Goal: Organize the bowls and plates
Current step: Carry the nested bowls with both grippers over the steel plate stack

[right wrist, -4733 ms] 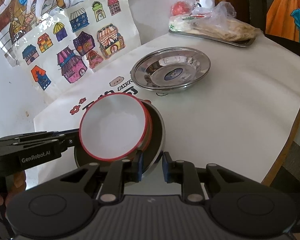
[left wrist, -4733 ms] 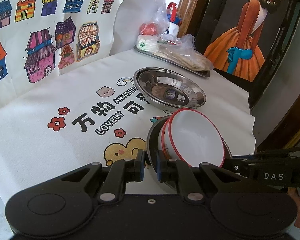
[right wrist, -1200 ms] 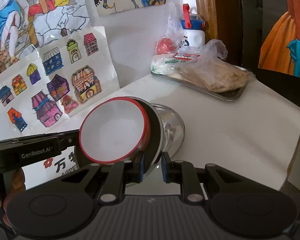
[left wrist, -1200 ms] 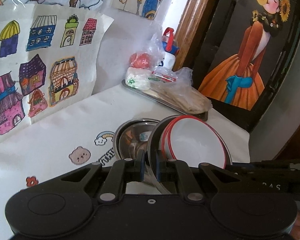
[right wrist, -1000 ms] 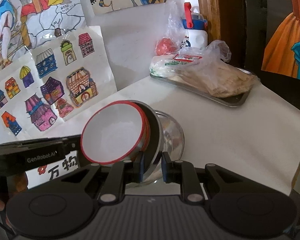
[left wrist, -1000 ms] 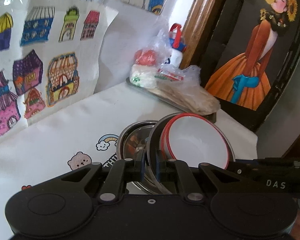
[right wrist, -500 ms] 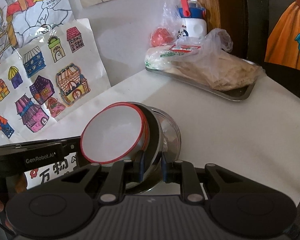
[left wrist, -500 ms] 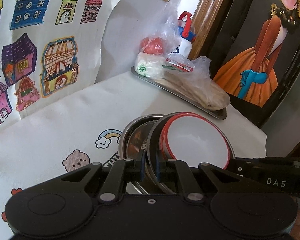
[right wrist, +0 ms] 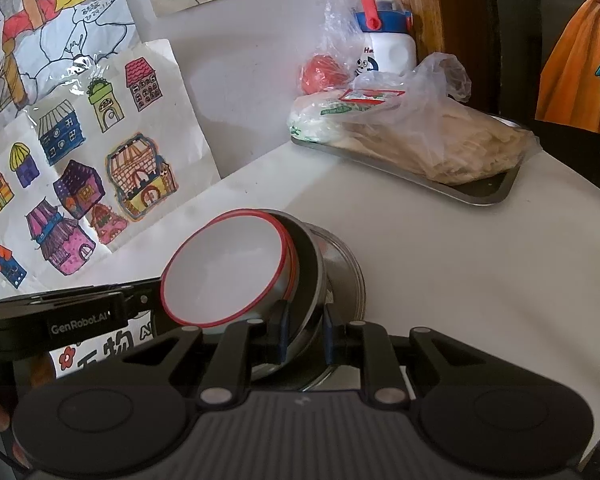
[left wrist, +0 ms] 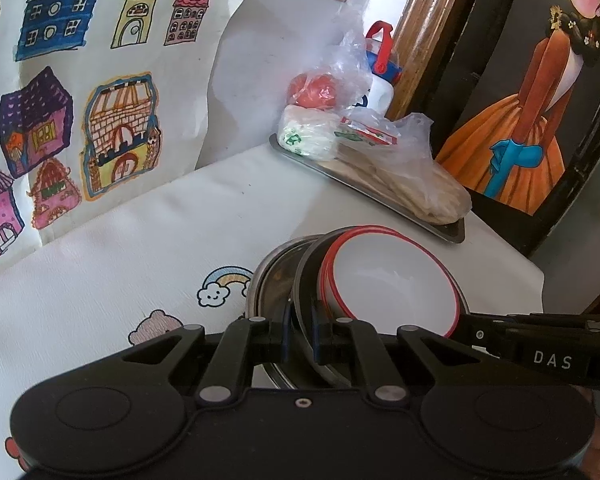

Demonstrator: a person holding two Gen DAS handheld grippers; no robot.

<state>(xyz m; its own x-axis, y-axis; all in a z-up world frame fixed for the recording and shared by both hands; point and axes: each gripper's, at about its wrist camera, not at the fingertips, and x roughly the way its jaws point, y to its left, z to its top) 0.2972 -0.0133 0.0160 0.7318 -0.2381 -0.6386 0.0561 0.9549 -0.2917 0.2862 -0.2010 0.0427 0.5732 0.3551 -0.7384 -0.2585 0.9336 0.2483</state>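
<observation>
The stack, white red-rimmed bowls nested in a steel dish, hangs tilted just over the steel plate on the tablecloth. Left gripper and right gripper each pinch the dish's rim. I'd level it, lower both evenly, then let go together.

red-rimmed white bowls nested in steel bowl, over steel plate

I see a metal tray holding bagged flatbreads by the wall, white bottle behind it, house drawings left, printed tablecloth under everything
</observation>
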